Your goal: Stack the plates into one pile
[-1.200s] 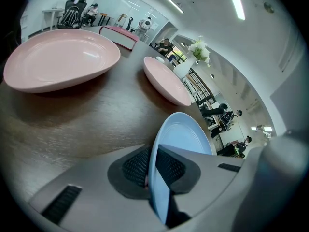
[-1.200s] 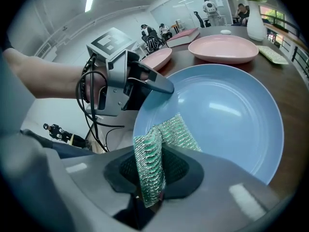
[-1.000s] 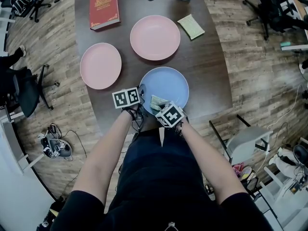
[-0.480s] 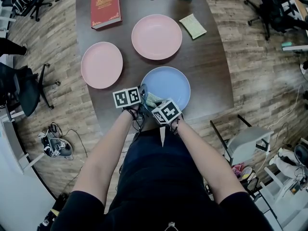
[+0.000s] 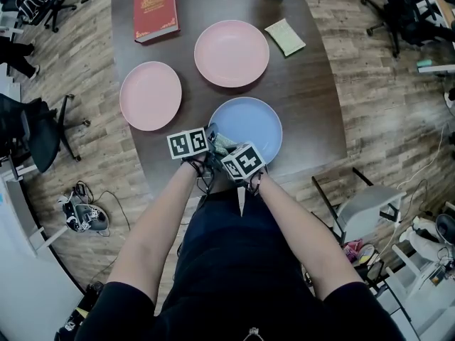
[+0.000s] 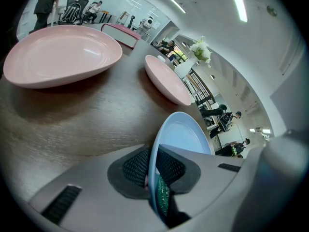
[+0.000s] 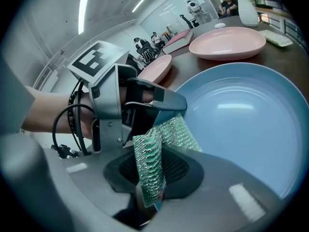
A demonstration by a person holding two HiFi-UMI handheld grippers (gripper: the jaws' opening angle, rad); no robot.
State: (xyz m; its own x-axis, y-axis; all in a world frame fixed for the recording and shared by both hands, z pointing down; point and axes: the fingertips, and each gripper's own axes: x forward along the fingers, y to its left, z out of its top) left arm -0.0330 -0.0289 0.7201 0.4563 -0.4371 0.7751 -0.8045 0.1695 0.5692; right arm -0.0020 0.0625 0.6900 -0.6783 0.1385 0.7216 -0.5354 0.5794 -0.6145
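While nothing is stacked yet, my left gripper (image 6: pixel 153 170) clamps the blue plate (image 5: pixel 250 123) rim at 6 o'clock on the worktop (image 5: pixel 309 105). My right gripper (image 7: pixel 150 178) pinches a green mesh cloth (image 7: pixel 153 153). The 10 o'clock pink plate (image 5: pixel 149 96) and 12 o'clock pink plate (image 5: pixel 231 53) lie apart, so all stacking remains.

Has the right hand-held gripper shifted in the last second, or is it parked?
Yes. The right hand-held gripper, holding a green mesh cloth, slid left along the blue plate's near rim, narrowing its gap to the left hand-held gripper clamped there.
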